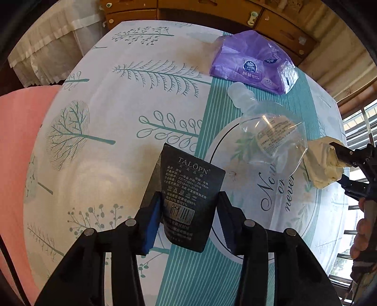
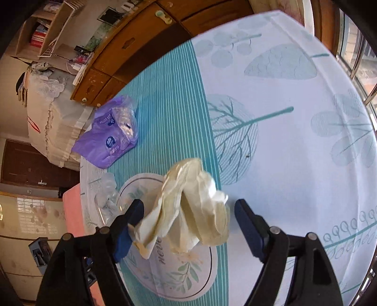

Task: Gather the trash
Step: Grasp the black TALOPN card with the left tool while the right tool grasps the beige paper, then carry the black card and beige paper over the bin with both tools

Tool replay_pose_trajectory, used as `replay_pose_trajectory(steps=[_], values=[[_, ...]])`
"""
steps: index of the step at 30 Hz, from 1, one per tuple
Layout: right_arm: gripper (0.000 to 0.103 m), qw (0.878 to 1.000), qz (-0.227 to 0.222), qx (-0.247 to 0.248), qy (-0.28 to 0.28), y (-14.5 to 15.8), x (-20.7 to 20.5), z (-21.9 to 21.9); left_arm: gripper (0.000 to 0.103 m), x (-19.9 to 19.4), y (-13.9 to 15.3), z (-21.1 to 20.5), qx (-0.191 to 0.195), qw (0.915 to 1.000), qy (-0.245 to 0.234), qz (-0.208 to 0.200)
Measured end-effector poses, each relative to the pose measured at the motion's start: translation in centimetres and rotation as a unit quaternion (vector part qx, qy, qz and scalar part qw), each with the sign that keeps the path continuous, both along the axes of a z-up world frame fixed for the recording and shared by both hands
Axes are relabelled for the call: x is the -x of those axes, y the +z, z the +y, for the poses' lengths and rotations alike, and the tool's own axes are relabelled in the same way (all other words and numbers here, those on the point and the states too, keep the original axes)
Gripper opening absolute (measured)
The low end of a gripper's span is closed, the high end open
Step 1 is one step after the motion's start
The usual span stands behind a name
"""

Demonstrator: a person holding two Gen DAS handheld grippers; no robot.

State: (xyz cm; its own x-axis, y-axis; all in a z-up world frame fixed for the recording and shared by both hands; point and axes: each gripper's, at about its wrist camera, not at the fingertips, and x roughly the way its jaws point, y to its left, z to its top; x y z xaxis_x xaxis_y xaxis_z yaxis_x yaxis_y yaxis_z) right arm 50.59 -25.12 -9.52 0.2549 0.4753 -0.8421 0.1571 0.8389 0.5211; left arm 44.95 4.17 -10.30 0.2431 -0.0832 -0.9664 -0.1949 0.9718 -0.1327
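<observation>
Your left gripper pinches the black TALOPN tag just above the tablecloth. Your right gripper stands wide around the crumpled tissue, its left pad touching. Beyond lie a clear pouch, then the purple Vinda wrapper near the table's far edge.

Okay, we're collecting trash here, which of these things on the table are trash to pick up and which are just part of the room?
Trash:
- black card tag
- crumpled tissue
- purple tissue wrapper
- clear plastic pouch

Just there:
- tablecloth
- wooden drawers
- pink sheet
</observation>
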Motion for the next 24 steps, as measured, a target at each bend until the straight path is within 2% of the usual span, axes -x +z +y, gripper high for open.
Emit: replay_pose_trajectory(steps=[1,2,3,5,14,18,24], values=[[0.051,1.000,-0.003,-0.001,0.007,0.1,0.3,0.3,0.044,0.3,0.1,0.5,0.002,1.0000,0.002,-0.002],[0.040,1.000,0.000,-0.002,0.015,0.1,0.5,0.6,0.044,0.6,0.3,0.6,0.005,1.0000,0.005,-0.004],[0.034,1.000,0.000,-0.004,0.020,0.2,0.9,0.7,0.044,0.9,0.4,0.8,0.009,0.9999,0.007,-0.006],[0.027,0.999,-0.012,0.004,0.029,0.7,1.7,1.1,0.044,1.8,1.2,1.4,0.016,0.9998,0.008,-0.011],[0.024,0.998,-0.048,0.020,0.047,4.0,7.5,0.8,0.044,6.6,5.0,0.3,0.038,0.9981,-0.016,-0.045],[0.024,0.997,-0.056,0.016,0.040,5.6,11.3,0.6,0.044,9.6,7.9,-0.6,0.051,0.9960,-0.030,-0.067],[0.024,0.998,-0.062,0.013,0.024,8.0,18.6,1.9,0.044,15.0,10.7,0.1,0.077,0.9911,-0.056,-0.093]])
